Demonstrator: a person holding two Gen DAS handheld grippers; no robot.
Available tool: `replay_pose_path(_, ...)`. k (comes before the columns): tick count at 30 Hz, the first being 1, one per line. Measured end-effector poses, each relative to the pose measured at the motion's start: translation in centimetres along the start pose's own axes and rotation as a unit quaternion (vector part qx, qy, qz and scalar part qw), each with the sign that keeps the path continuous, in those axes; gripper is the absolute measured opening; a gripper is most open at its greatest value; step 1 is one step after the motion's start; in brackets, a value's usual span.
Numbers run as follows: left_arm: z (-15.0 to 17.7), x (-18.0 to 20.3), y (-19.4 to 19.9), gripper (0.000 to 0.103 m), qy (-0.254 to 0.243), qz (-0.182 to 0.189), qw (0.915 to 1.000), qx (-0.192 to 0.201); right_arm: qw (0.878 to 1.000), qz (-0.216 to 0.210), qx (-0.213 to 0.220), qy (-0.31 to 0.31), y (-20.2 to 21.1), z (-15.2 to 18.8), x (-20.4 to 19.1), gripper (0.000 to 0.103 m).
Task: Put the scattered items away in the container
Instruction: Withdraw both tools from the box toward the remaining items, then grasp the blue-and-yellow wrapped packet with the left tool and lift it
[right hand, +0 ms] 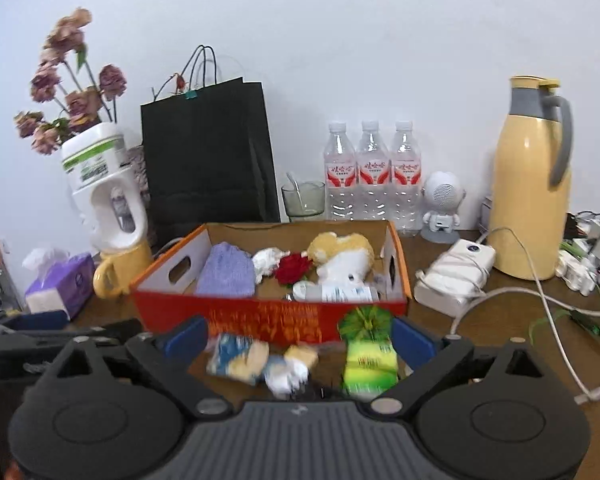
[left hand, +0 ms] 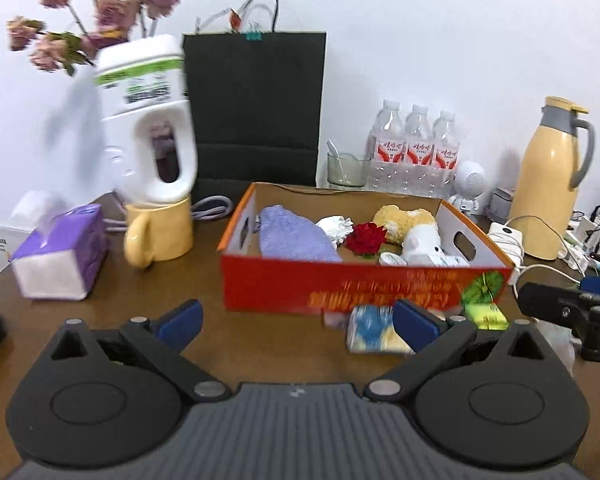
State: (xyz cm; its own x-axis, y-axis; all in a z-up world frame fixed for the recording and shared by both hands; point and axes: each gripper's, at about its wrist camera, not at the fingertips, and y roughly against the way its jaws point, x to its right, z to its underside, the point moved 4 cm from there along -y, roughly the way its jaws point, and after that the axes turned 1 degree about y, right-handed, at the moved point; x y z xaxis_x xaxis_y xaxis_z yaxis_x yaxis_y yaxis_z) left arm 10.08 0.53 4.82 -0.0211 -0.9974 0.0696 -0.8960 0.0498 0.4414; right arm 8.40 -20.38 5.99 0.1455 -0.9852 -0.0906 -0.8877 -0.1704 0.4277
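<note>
Both claws, left [left hand: 296, 322] and right [right hand: 298, 338], stood wide apart, empty. Between the right claw's fingers lay four loose items: blue-yellow packet [right hand: 236, 358], small yellow piece [right hand: 302, 356], paper ball [right hand: 286, 376], green pack [right hand: 370, 366]. Closing here risked pinching several together, or nudging one off the bench [right hand: 480, 332]. Just beyond stood one box [right hand: 268, 314]; behind it, three bottles [right hand: 374, 172].
</note>
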Motion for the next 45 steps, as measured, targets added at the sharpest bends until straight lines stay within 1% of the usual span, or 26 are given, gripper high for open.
replay_pose_path(2,1.3,-0.4,1.5,0.103,-0.004,-0.013,0.9998,0.011,1.000,0.000,-0.001,-0.018,0.9,1.8,0.3,0.100)
replay_pose_path(4,2.4,-0.5,2.5,0.103,-0.013,-0.021,0.9996,0.013,0.999,-0.016,-0.011,-0.043,1.5,3.5,0.6,0.100)
replay_pose_path(7,3.5,-0.6,3.2,0.103,-0.027,-0.009,0.9995,0.012,0.998,-0.026,-0.028,-0.044,2.1,5.4,0.1,0.100)
replay_pose_path(10,4.6,-0.4,2.7,0.103,-0.036,0.003,0.9993,-0.007,0.999,-0.031,-0.030,-0.021,2.6,6.3,-0.9,0.100)
replay_pose_path(13,5.6,0.0,1.7,0.103,-0.043,0.014,0.9979,-0.046,0.998,-0.041,-0.034,-0.012,2.5,6.7,-1.5,0.101)
replay_pose_path(16,6.1,0.2,0.9,0.103,-0.046,0.013,0.9968,-0.065,0.998,-0.044,-0.045,-0.006,2.1,7.2,-1.5,0.101)
replay_pose_path(18,6.3,0.0,0.7,0.103,-0.043,0.011,0.9966,-0.069,0.998,-0.040,-0.050,-0.003,2.1,7.6,-1.4,0.101)
replay_pose_path(22,6.2,0.1,0.3,0.103,-0.039,0.006,0.9966,-0.072,0.997,-0.048,-0.059,-0.011,2.1,8.3,-0.6,0.101)
replay_pose_path(25,5.9,0.6,0.0,0.103,-0.042,0.010,0.9967,-0.070,0.996,-0.052,-0.068,-0.035,1.4,8.6,0.3,0.101)
replay_pose_path(28,5.5,1.7,-0.6,0.103,-0.057,0.019,0.9961,-0.064,0.995,-0.050,-0.070,-0.056,0.4,8.2,1.1,0.101)
replay_pose_path(30,5.3,2.5,-1.3,0.103,-0.073,0.022,0.9953,-0.060,0.995,-0.041,-0.062,-0.062,-0.1,7.7,1.6,0.100)
replay_pose_path(32,4.7,3.4,-2.3,0.103,-0.089,0.025,0.9944,-0.052,0.996,-0.037,-0.049,-0.062,-0.4,7.1,2.0,0.098)
replay_pose_path(34,3.9,4.2,-3.7,0.103,-0.103,0.024,0.9935,-0.044,0.996,-0.039,-0.044,-0.062,-0.8,6.5,2.2,0.091)
replay_pose_path(37,2.6,5.3,-5.8,0.103,-0.117,0.039,0.9918,-0.035,0.996,-0.039,-0.032,-0.072,-1.0,5.9,2.8,0.089)
replay_pose_path(40,1.9,5.9,-7.6,0.098,-0.119,0.058,0.9906,-0.035,0.996,-0.036,-0.022,-0.075,-1.1,5.5,3.0,0.089)
replay_pose_path(42,1.8,6.2,-8.5,0.086,-0.129,0.063,0.9889,-0.040,0.997,-0.035,-0.023,-0.071,-1.3,5.4,3.0,0.089)
replay_pose_path(44,2.1,6.4,-9.1,0.081,-0.142,0.078,0.9856,-0.050,0.997,-0.033,-0.024,-0.071,-1.6,5.4,3.0,0.089)
replay_pose_path(45,2.3,6.5,-9.5,0.080,-0.148,0.081,0.9841,-0.057,0.997,-0.033,-0.025,-0.071,-1.7,5.4,2.9,0.089)
